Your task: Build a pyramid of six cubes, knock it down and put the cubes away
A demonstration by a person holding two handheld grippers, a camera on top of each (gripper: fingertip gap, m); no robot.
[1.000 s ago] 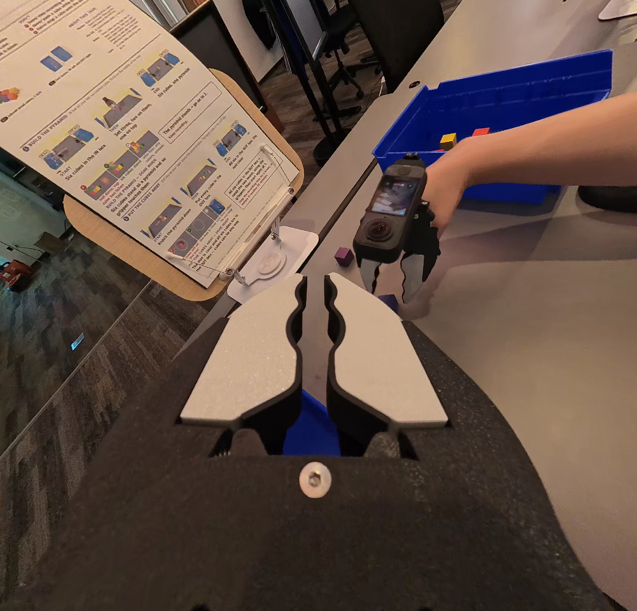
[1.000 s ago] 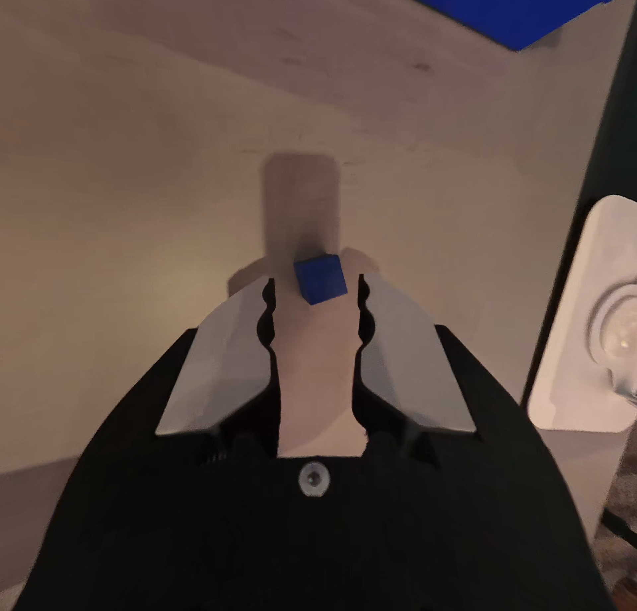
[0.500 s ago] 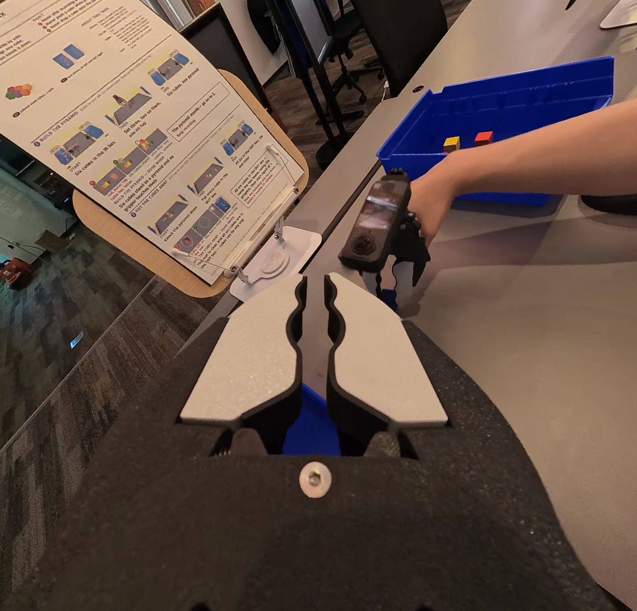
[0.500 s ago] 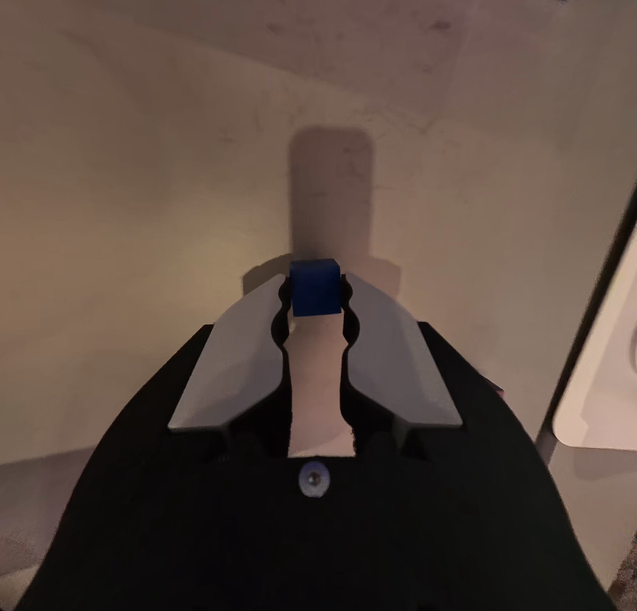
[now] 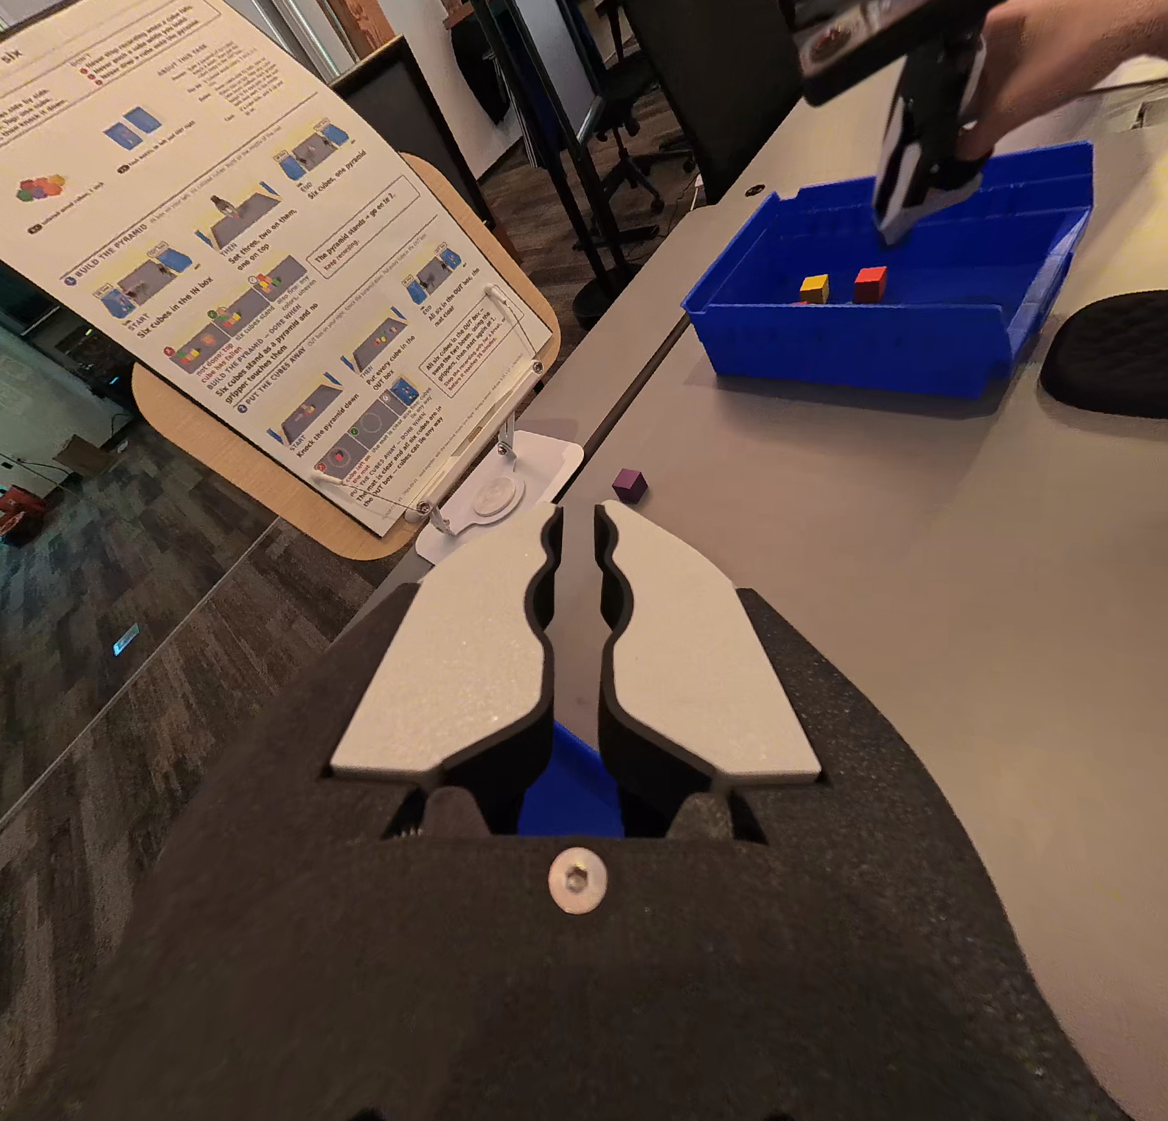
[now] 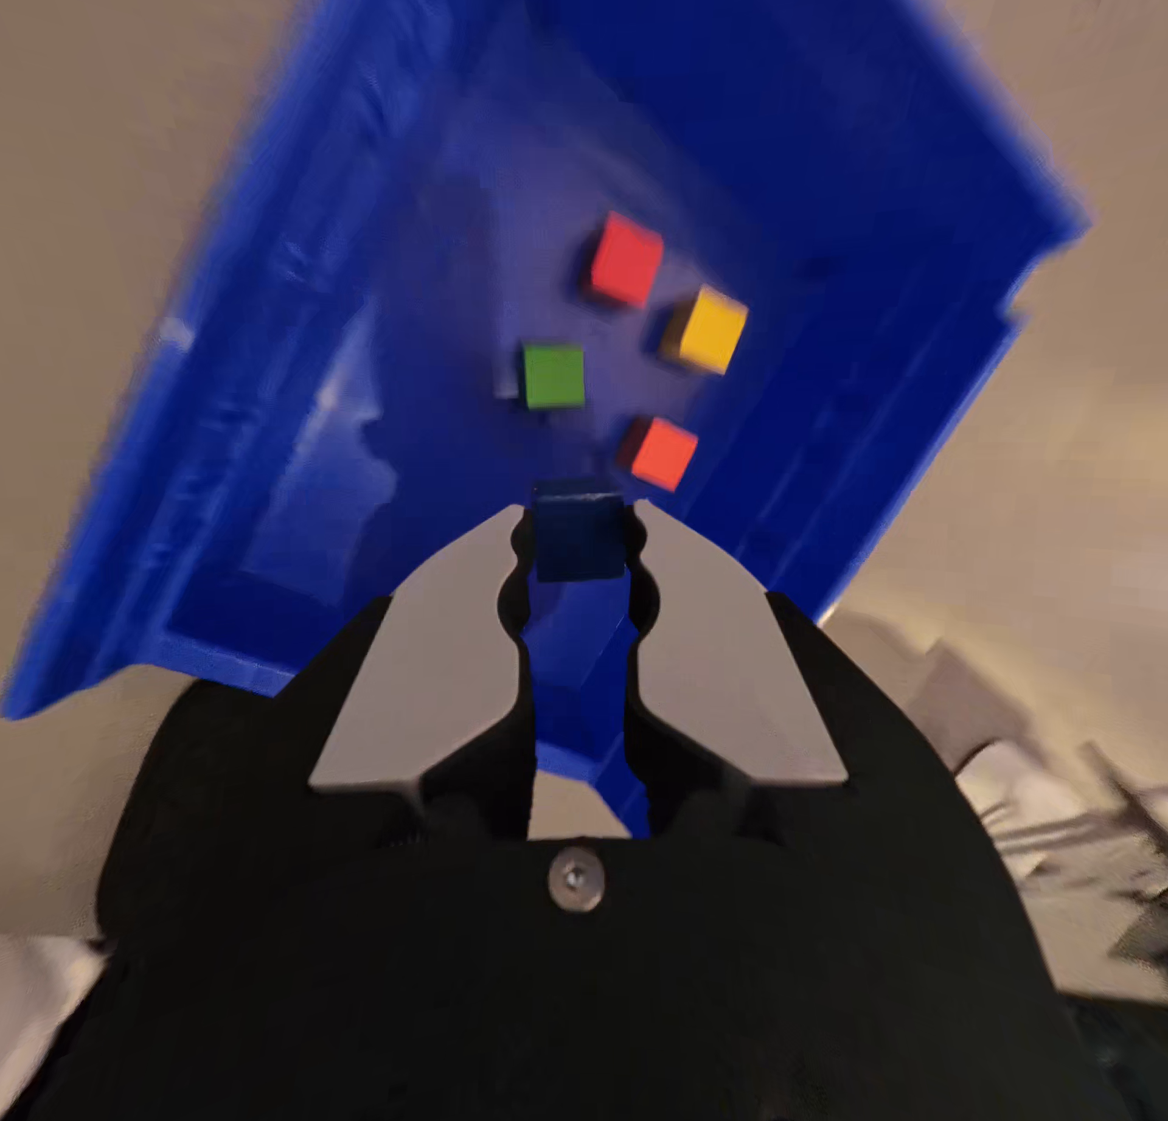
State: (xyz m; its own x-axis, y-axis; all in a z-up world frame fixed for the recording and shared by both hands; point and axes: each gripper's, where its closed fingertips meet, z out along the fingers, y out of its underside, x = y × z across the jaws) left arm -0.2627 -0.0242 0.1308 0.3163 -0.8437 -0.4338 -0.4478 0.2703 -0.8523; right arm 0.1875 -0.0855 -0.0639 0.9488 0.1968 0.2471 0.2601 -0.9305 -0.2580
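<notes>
My right gripper (image 6: 578, 509) is shut on a dark blue cube (image 6: 578, 538) and holds it above the blue bin (image 6: 885, 269). In the bin lie a red cube (image 6: 626, 259), a yellow cube (image 6: 708, 332), a green cube (image 6: 553, 375) and an orange cube (image 6: 660, 452). In the left wrist view the right gripper (image 5: 894, 231) hangs over the bin (image 5: 853, 351), where the yellow cube (image 5: 814, 288) and red cube (image 5: 869, 283) show. A purple cube (image 5: 629, 484) sits on the grey table just ahead of my left gripper (image 5: 575, 512), which is shut and empty.
An instruction sheet on a stand (image 5: 253, 282) rises at the table's left edge, with floor below. A black pad (image 5: 1112, 357) lies right of the bin. A second blue bin (image 5: 569, 787) shows under the left gripper. Office chairs (image 5: 708, 67) stand beyond the table. About 50 cm separates my left fingertips from my right.
The right gripper closed on the dark blue cube on the table, lifted it and carried it over the blue bin. That uncovered the purple cube. The left gripper stayed shut and nearly still.
</notes>
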